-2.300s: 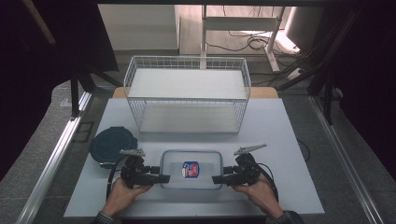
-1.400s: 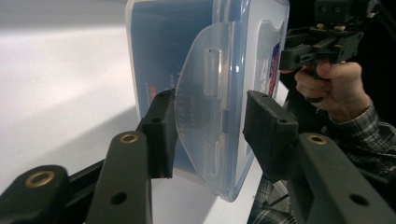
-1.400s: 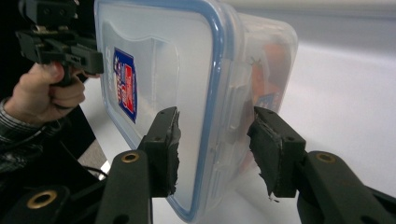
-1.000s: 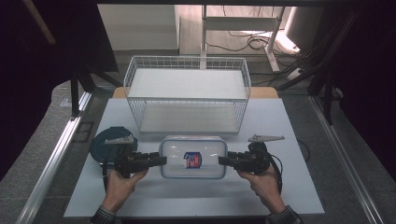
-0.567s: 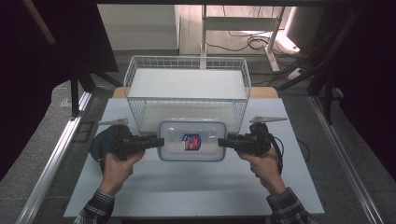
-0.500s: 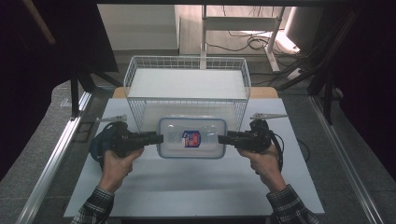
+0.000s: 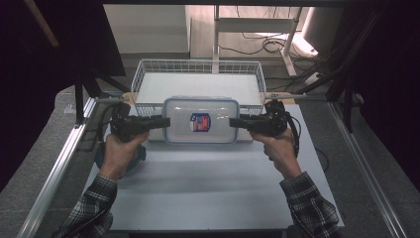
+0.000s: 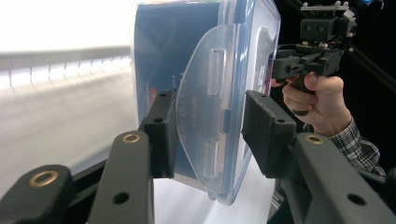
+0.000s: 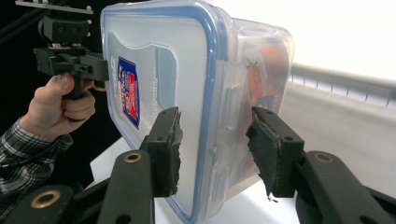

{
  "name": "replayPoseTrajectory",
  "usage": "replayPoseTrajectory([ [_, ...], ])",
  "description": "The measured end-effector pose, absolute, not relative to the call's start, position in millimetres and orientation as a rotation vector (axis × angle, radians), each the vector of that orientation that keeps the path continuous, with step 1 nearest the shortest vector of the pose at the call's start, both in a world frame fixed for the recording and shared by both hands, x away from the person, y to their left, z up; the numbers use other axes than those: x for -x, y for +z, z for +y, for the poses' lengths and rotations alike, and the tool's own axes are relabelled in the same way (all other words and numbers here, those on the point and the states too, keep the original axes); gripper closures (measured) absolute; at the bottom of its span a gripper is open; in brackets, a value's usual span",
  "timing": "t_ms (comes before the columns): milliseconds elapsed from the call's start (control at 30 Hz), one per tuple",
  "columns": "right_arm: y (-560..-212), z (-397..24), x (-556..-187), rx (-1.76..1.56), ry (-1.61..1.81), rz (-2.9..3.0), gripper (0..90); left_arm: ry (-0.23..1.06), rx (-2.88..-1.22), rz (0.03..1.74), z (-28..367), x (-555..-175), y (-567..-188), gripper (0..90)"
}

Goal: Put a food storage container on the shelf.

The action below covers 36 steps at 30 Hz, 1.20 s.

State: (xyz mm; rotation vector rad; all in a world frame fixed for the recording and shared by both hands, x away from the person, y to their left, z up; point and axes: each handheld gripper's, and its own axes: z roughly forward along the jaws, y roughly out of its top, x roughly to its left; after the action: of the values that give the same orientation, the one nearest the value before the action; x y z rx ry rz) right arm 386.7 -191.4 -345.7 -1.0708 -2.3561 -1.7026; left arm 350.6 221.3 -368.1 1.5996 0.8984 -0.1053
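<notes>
Between both claws hangs the clear rectangular plastic food box w/ blue-rimmed snap lid (image 7: 200, 120), lifted off the white table top (image 7: 208, 183) and now at the front rim of the white wire basket (image 7: 148, 74). Approx 2 s ago it sat flat on the table close to the person; since then both hands have carried it up and away from the person, keeping it level. My read: pick-up is done, transport is under way, and the drop into the basket is next.

Left claw (image 7: 166, 121) clamps the box's left end; in the left gripper view its pads (image 8: 161, 135) pinch across the lid's side latch tab and the wall. Right claw (image 7: 233, 121) grips the opposite end the same way, pads (image 9: 168, 149) on lid face and box side in the right gripper view. Neither is slack; both are holding the box.

Contents: the box holds something orange/red plus a bit of blue, seen thru the wall in the right gripper view; can't tell what it is. Lid is on, w/ a red-blue label (image 7: 200, 122) at centre. The basket beyond the claws looks empty, white floor bare. A dark round thing (image 7: 130, 156) lies on the table under the left hand, mostly hidden.
</notes>
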Motion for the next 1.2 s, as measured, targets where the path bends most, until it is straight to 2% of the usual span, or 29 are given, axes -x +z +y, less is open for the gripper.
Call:
replayPoseTrajectory([
  [500, -304.3, -177.2, -434.1, 1.069, -1.780, -2.349, 53.5, -0.055, -1.590, 0.905, 231.2, -395.0, -330.5, 55.7],
  [833, -299.9, -170.4, -461.7, 1.123, -1.777, -2.343, 53.3, -0.057, -1.574, 0.946, 234.1, -428.0, -327.1, 54.1],
  [1200, -302.2, -169.5, -476.9, 1.196, -1.758, -2.317, 52.3, -0.038, -1.581, 1.010, 226.1, -437.3, -330.7, 51.6],
])
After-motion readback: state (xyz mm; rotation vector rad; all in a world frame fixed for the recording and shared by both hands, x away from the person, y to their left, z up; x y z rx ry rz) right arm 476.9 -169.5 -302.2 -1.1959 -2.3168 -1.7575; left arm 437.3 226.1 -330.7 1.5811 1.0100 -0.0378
